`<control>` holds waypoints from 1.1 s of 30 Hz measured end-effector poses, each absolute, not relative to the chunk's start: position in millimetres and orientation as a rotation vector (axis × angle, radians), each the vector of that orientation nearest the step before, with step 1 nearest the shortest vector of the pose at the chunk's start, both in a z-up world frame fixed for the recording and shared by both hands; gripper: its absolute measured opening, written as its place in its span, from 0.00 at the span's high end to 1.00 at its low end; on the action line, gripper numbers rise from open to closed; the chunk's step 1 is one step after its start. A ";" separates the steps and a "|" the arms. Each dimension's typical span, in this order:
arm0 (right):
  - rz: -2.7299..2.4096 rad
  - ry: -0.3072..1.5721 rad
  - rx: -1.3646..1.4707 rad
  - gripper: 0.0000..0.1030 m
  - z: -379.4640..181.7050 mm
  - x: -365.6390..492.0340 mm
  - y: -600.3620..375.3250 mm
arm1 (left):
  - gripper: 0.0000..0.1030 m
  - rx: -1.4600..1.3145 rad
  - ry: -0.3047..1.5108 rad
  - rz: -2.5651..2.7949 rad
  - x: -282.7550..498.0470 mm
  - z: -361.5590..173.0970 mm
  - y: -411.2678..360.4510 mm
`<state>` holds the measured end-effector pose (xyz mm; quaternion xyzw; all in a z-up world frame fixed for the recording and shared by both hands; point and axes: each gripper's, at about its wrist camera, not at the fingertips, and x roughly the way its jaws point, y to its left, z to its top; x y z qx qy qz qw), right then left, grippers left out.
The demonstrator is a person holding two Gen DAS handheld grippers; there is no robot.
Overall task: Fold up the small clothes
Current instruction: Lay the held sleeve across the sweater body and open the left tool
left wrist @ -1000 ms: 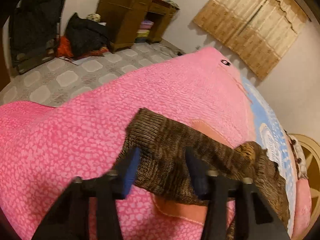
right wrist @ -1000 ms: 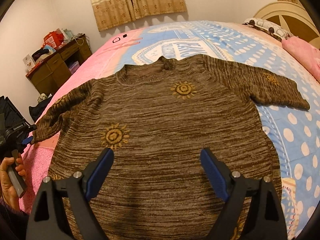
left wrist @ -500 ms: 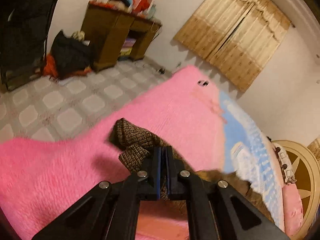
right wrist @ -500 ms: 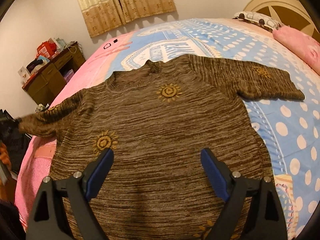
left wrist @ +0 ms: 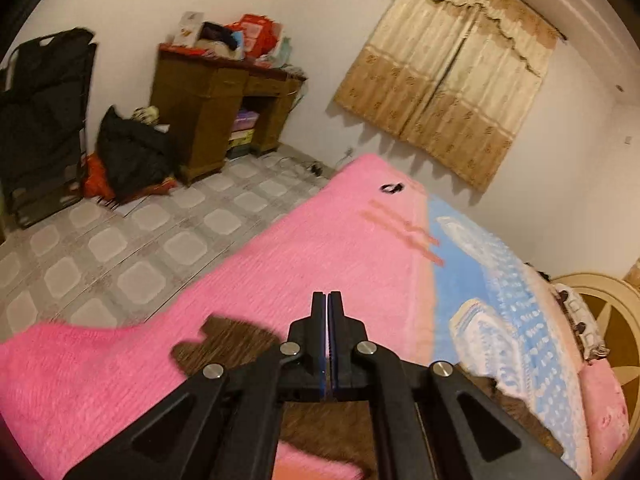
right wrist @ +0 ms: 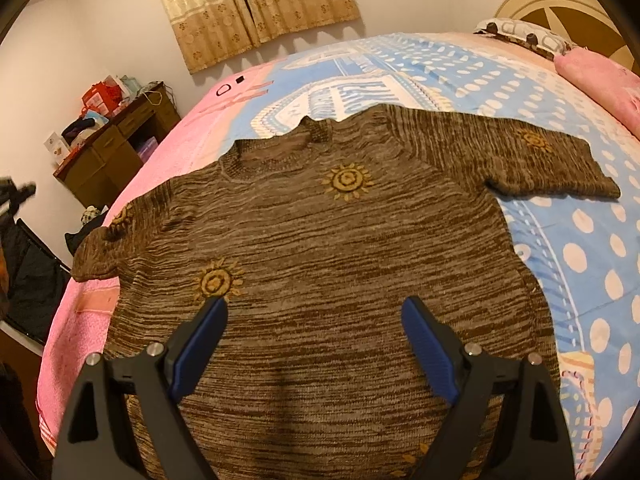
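Note:
A brown knitted short-sleeved sweater (right wrist: 320,248) with yellow sun motifs lies flat, face up, on the bed. My right gripper (right wrist: 314,344) is open and hovers above its lower body, touching nothing. In the left wrist view my left gripper (left wrist: 328,308) is shut with nothing visible between its tips, raised above the sweater's left sleeve (left wrist: 224,340), which lies on the pink blanket (left wrist: 280,272). That sleeve (right wrist: 100,256) lies flat at the bed's left edge in the right wrist view.
The bed has a pink blanket at its left side and a blue dotted cover (right wrist: 580,240). A pink pillow (right wrist: 600,80) and headboard (right wrist: 560,8) lie far right. A wooden desk (left wrist: 216,100), black bags (left wrist: 132,152) and tiled floor (left wrist: 120,248) lie left of the bed.
My left gripper closed on the sleeve edge, lifted it, then the sleeve dropped back flat; the gripper stays shut and has risen. My right gripper has stayed open over the sweater.

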<state>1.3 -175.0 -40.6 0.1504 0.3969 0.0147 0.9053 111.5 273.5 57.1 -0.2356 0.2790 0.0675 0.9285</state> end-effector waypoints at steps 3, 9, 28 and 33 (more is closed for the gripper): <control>0.044 0.831 0.317 0.11 -45.2 4.8 -172.5 | 0.99 -0.499 0.629 0.222 99.3 23.4 289.1; 0.117 0.843 0.329 0.11 -51.4 7.0 -161.1 | 0.99 -0.725 0.725 0.224 109.1 -45.5 311.2; 0.115 0.827 0.343 0.08 -55.1 11.9 -163.7 | 0.01 -0.939 0.703 -0.016 111.2 -56.7 319.3; 0.118 0.837 0.348 0.08 -58.7 12.5 -164.4 | 0.01 -0.817 0.681 0.121 102.0 -37.6 314.9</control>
